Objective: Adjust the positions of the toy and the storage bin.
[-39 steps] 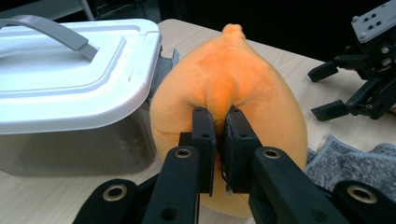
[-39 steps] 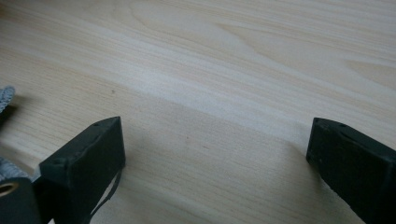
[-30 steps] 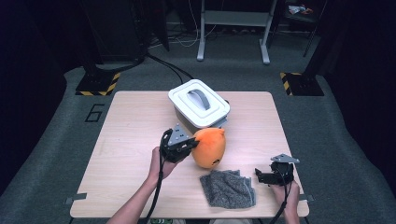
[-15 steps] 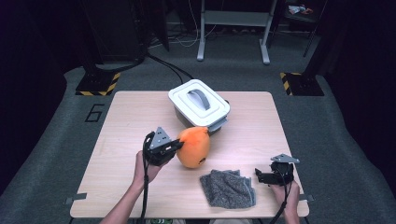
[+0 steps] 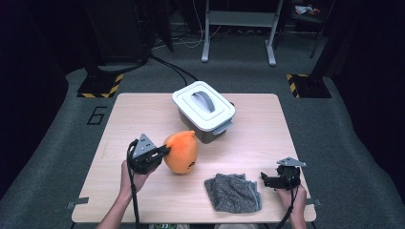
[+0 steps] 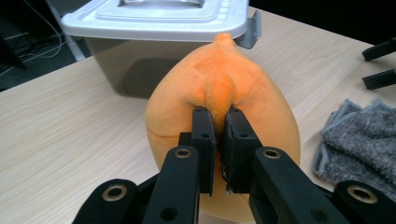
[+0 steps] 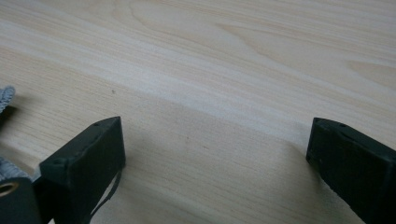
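Light wood-grain table (image 5: 143,114) on grey carpet, dark room around it, black stands with yellow-black striped bases at left and right, white metal frame legs at the back, a "6" marked on the floor left of the table. Lidded white-topped grey bin (image 5: 204,109) sits at table centre-back, handle on lid. Orange plush toy (image 5: 181,151) is on the table just in front-left of the bin, near but apart from it. Grey cloth (image 5: 233,192) lies crumpled at the front, right of centre. Left gripper (image 5: 162,151) comes in level from the left, person's left hand (image 5: 131,174) wrapped round its body, forearm rising from the bottom edge; jaws pinched narrow on a fold of the orange plush, seen clearly in the left gripper view (image 6: 217,135) with fabric bunched between the pads. Right gripper (image 5: 265,179) rests low at front right, just right of the cloth, pointing left toward it; jaws spread wide over bare tabletop, nothing between them, cloth edge (image 7: 5,98) at the left margin.
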The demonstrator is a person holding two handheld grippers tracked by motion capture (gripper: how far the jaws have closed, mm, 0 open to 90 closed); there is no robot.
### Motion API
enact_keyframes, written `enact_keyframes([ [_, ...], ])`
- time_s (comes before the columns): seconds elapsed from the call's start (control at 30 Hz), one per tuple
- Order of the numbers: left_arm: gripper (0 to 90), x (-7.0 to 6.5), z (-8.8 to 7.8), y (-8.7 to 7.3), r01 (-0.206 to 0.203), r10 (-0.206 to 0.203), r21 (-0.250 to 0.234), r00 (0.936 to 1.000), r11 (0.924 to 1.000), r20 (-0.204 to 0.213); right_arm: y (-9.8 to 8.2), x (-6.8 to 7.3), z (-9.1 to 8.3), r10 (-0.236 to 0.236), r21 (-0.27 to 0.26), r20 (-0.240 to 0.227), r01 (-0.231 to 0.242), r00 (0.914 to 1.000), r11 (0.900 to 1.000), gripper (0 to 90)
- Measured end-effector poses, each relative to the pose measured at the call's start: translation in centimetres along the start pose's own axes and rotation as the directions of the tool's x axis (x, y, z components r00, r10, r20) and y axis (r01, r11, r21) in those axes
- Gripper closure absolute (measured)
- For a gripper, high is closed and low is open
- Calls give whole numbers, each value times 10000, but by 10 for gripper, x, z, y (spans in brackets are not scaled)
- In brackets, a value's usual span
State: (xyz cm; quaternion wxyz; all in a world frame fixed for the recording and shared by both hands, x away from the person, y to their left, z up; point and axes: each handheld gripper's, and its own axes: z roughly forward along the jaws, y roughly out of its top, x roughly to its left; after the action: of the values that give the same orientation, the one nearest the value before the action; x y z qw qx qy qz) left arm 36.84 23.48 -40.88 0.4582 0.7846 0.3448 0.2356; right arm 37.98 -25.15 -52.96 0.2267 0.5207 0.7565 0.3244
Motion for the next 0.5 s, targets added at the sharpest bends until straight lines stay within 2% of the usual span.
enact_keyframes([
  [0.23,840,12,-12,-11,247,-246,5,9989,9997,-395,0,0,0,33,14,25,-33,10000,10000,34],
  [0.5,839,28,-28,-21,649,-651,-47,9940,9979,-880,0,0,0,32,14,26,-32,10000,10000,34],
])
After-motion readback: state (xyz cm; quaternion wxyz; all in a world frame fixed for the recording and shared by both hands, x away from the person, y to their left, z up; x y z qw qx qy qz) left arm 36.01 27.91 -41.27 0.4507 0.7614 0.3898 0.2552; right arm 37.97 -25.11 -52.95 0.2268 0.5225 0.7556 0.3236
